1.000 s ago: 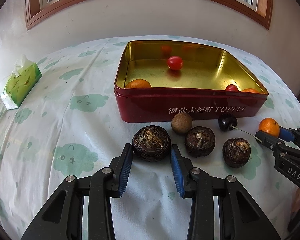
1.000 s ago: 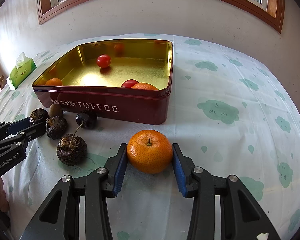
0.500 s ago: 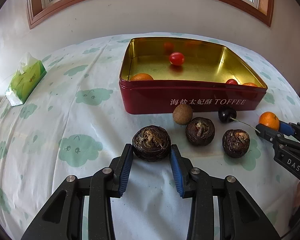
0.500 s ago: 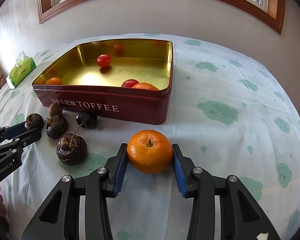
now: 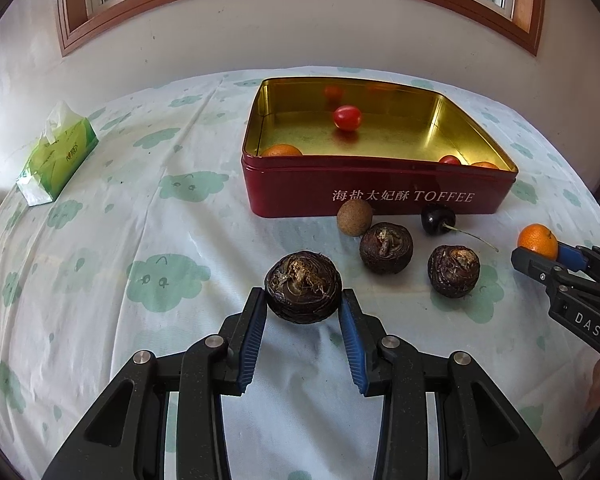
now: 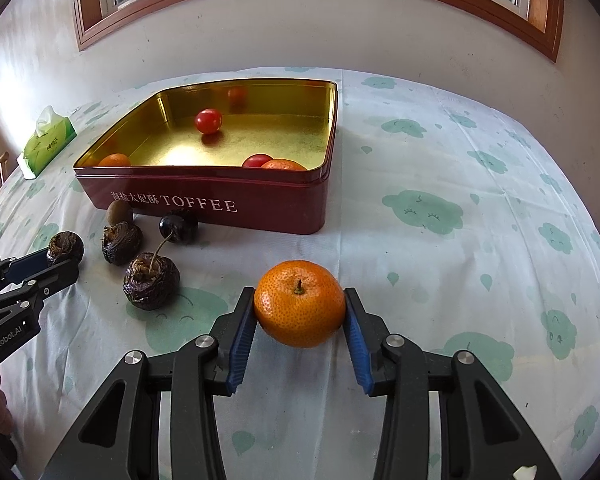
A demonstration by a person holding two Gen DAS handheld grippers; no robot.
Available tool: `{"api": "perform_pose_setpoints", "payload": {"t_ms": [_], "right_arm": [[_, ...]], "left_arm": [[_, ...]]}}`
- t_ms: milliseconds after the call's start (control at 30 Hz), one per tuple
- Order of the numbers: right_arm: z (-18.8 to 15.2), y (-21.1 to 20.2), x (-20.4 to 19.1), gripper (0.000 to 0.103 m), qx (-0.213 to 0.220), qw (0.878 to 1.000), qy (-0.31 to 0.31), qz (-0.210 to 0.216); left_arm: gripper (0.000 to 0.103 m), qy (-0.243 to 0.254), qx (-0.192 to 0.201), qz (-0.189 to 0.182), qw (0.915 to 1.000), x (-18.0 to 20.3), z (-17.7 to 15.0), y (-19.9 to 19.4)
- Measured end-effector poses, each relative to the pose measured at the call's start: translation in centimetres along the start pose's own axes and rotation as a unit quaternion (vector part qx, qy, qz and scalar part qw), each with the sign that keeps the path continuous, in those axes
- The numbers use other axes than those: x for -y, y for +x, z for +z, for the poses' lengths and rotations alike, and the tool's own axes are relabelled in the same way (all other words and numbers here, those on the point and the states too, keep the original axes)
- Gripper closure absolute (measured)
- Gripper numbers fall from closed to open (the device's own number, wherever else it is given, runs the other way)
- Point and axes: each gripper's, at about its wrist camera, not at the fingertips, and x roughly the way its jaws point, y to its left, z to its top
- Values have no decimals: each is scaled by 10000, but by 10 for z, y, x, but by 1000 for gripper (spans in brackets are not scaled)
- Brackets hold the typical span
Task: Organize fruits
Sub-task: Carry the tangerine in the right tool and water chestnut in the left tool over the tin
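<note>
My left tongs [image 5: 303, 312] clamp a water chestnut [image 5: 303, 293]; my right tongs [image 6: 299, 318] clamp a mandarin [image 6: 299, 303]. The tin [image 6: 204, 200] lies ahead, nearer the left.

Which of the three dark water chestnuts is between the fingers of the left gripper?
The largest water chestnut, nearest the camera and leftmost; the left gripper clamps it. The other two lie free.
</note>
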Motion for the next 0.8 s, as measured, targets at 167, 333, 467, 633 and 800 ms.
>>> {"api": "perform_pose_setpoints", "payload": {"t_ms": [167,333,467,633,800], "right_arm": [[3,-12,-3,64,108,9999,-36,62],[9,-23,-6,64,218,9997,-82,110],[17,-30,-9,64,304,9993,-149,125],[30,-35,-15,64,389,9988,-272,145],[44,-38,-19,64,471,9981,-351,195]], "left_arm": [[65,-4,73,-31,10000,0,2,-10],[65,-32,160,-52,9999,-2,8,-21],[65,-17,279,-42,9996,-4,18,-32],[65,-21,447,-28,9990,-10,35,-46],[65,-37,568,-48,9984,-13,55,-53]]}}
